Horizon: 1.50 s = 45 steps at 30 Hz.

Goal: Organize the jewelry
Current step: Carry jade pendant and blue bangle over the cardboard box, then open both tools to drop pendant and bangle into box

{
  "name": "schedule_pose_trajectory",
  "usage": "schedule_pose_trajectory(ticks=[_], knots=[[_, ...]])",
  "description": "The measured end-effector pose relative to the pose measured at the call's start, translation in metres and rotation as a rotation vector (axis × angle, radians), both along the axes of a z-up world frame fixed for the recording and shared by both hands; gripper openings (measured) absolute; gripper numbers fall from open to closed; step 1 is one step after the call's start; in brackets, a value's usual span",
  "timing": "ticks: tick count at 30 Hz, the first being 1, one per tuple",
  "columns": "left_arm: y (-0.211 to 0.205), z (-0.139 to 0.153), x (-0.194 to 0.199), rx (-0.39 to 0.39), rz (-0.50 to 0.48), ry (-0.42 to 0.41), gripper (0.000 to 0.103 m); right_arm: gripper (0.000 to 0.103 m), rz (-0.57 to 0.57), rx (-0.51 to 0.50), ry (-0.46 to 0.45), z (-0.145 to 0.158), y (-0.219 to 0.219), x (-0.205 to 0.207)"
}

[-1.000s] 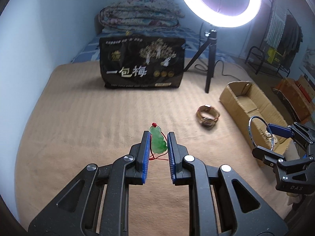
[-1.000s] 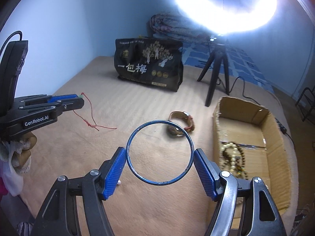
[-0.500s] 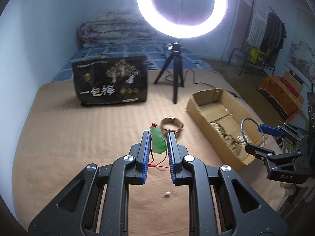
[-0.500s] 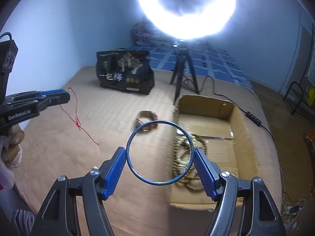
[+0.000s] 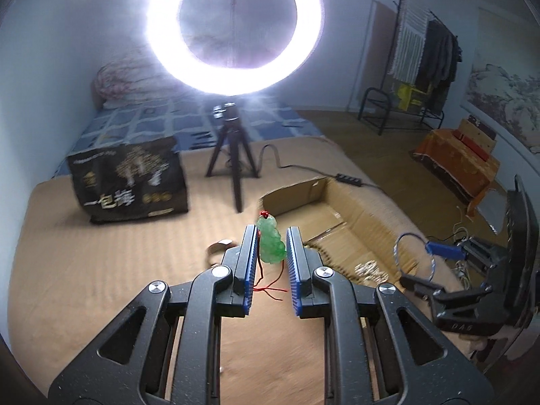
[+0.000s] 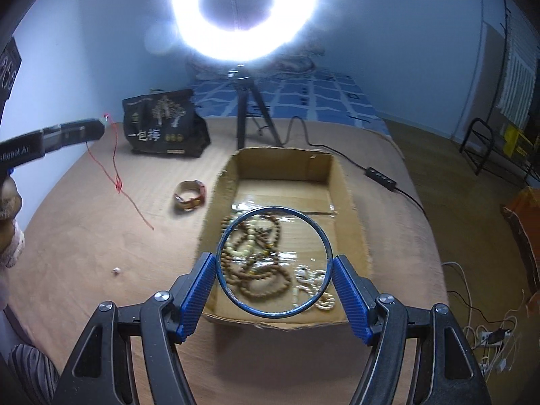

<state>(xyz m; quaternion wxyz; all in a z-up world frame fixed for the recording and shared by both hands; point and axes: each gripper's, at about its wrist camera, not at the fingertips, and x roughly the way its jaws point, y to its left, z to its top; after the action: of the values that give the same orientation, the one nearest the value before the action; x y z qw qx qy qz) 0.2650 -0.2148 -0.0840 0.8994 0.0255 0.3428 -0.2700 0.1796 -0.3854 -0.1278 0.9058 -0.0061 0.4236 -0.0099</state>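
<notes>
My left gripper (image 5: 270,236) is shut on a green jade pendant (image 5: 271,242) with a red cord (image 5: 270,287) hanging below it, held above the mat near the box's left side. My right gripper (image 6: 274,263) is shut on a thin blue bangle (image 6: 274,313), held upright over the front of the cardboard box (image 6: 351,202). Bead necklaces (image 6: 260,266) lie inside the box. A brown watch (image 6: 190,195) lies on the mat left of the box. The right gripper with the bangle also shows in the left wrist view (image 5: 415,256).
A black printed bag (image 6: 165,125) stands at the back left. A ring light on a tripod (image 6: 244,114) stands behind the box, its cable (image 6: 381,175) running right. A small pale bead (image 6: 115,271) lies on the tan mat (image 6: 84,236).
Both grippers have swung right toward the box. The bangle now hangs over the box's front; the pendant has moved from left of the watch to beside the box.
</notes>
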Motion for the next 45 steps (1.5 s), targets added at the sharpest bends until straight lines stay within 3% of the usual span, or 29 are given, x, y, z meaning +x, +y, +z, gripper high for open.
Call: schedule_pose_trajectory(ticks=[12, 25, 45], knots=[[-0.067, 0.003, 0.022, -0.032, -0.065, 0.003, 0.016, 0.072, -0.038, 0.01, 0.006, -0.008, -0.032, -0.002], [-0.118, -0.036, 0.055, -0.002, -0.081, 0.052, 0.016, 0.072, -0.043, 0.046, 0.029, -0.03, -0.041, 0.009], [-0.144, -0.055, 0.069, 0.049, -0.084, 0.069, 0.016, 0.073, -0.04, 0.066, 0.046, -0.05, -0.039, 0.024]])
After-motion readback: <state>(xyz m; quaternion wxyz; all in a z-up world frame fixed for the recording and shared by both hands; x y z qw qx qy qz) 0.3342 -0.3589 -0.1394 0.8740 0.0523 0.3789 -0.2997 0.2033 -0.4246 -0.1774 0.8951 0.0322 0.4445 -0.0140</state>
